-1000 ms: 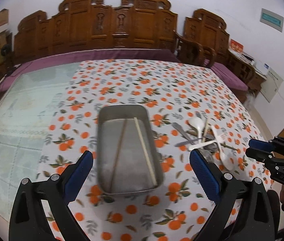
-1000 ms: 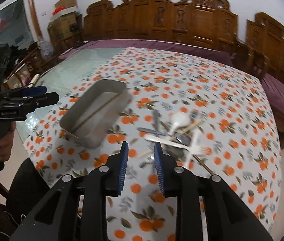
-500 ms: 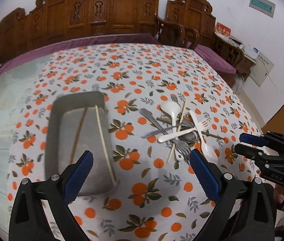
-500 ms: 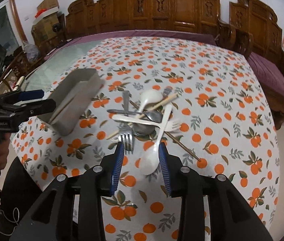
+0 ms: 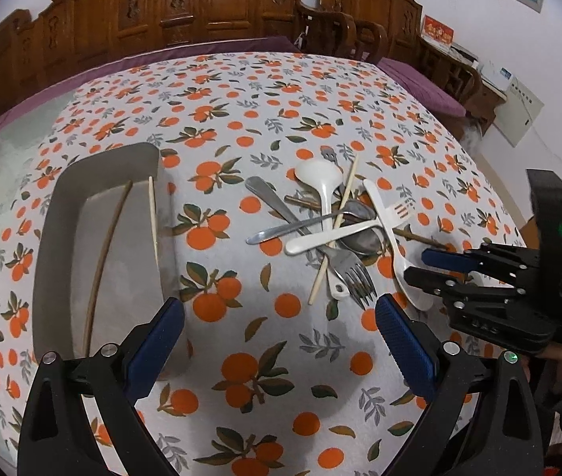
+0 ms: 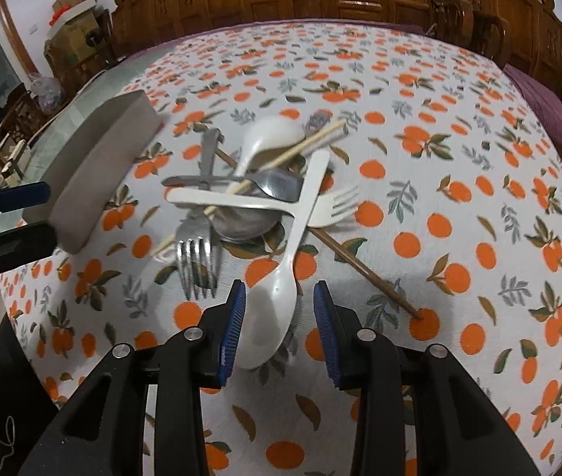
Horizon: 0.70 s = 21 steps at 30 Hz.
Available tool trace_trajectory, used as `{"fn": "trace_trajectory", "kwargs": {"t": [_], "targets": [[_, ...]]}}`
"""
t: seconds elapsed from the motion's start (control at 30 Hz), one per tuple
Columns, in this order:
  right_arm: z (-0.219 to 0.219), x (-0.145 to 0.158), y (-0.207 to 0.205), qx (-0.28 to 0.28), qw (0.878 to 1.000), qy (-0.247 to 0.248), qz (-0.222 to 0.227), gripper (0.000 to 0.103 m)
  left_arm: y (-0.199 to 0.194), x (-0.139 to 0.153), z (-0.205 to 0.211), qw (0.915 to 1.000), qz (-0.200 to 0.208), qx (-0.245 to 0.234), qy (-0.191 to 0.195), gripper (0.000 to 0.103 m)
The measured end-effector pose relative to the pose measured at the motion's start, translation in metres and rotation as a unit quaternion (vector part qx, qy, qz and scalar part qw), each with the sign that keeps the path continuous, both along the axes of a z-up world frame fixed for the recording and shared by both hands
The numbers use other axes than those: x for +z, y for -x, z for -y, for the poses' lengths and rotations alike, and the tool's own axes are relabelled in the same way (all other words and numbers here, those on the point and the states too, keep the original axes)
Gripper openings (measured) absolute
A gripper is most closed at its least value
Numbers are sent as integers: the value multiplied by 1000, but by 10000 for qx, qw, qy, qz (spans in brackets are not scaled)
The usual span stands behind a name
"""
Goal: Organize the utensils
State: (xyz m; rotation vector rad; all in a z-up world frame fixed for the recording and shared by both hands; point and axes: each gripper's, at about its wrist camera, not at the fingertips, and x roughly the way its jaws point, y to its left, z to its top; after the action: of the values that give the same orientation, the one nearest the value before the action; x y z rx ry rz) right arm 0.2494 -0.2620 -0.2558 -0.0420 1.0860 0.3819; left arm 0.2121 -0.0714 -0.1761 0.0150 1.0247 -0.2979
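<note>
So your right gripper is sitting low over the near end of the utensil pile, its blue pads apart after just opening a little, and the bowl of a white plastic spoon is lying between them; the pads are not pressing on it, with a gap showing on the right side. That spoon's handle is running up toward 12 o'clock into the heap, crossing a white plastic fork lying flat across. At 10 o'clock from your right pads a metal fork is pointing its tines toward you, and at 2 o'clock a dark brown chopstick is angling out of the pile onto the orange-print tablecloth. A white ladle-type spoon and a pale chopstick are resting on top at 12 o'clock; this part is blurring, so finer detail is unclear. Your left gripper is hovering with its fingers spread wide and nothing between them, only tablecloth below. From the left wrist view the pile is sitting at 1 o'clock and the metal tray at 10 o'clock, well apart from the pile. Two chopsticks are already lying inside the tray, a dark one and a pale one along its right wall. Carved wooden chairs are lining the far side at 12 o'clock.
</note>
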Motion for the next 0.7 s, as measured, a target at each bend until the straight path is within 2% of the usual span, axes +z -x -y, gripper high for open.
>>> {"fn": "trace_trajectory", "kwargs": {"t": [0.13,0.37,0.43,0.63,0.7], "targets": [[-4,-10,-2,7,10000,88,-47,38,1,-1,0,10000,-36,5,0,93],[-17,-10,2,89,9989,438,136,38,1,-2,1,10000,-55,0,-11,93],[-21,-10,5,166,9986,478,169,22,1,-3,2,10000,-58,-3,-24,93],[-23,-8,5,59,9992,402,67,8,1,-4,6,10000,-83,3,-23,93],[-18,-5,6,-28,9995,315,24,8,-3,-6,10,10000,-91,-1,-22,93]]}}
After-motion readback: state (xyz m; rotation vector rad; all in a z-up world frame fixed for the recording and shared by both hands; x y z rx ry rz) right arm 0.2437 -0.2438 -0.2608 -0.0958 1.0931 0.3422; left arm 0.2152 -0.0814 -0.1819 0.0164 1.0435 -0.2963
